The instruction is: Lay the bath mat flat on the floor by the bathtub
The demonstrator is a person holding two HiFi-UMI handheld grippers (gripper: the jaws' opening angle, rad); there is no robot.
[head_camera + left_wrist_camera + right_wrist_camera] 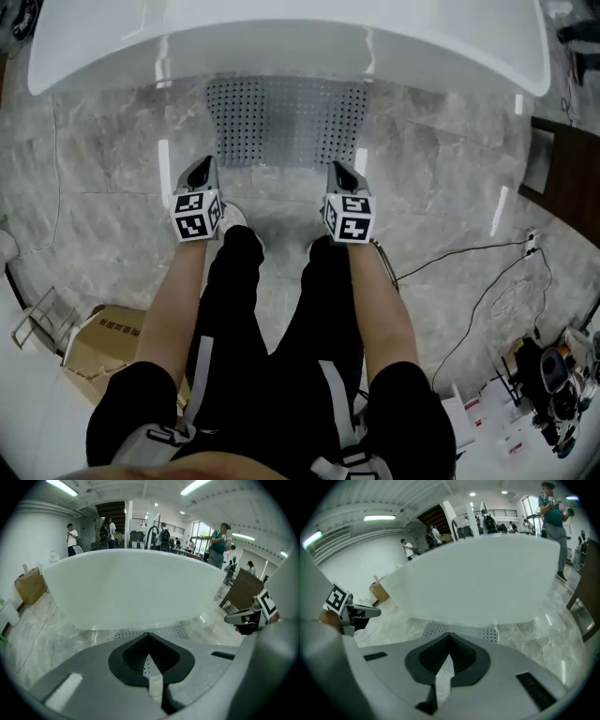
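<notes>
Bath mat [286, 122], grey and dotted with holes, lies spread on the marble floor [103, 178]. Its far edge runs under the overhanging rim of the white bathtub [281, 42], and its near edge stops just short of the two grippers. No fold or curled corner shows in the head view, so the laying step looks done; at most a check of the corners or a pull-back is left.

The left gripper [200, 172] and the right gripper [343, 174] hang side by side above the floor, one off each near corner of the mat and apart from it. In each gripper view the jaws are pressed together with nothing between them; the mat shows beyond their tips.

Any further nudge would mean lowering a gripper to the mat's near edge. Bare floor lies open on both sides of the mat. Farther back, a cardboard box [98, 347] sits at the left and cables [473, 281] trail at the right, both well apart from it.
</notes>
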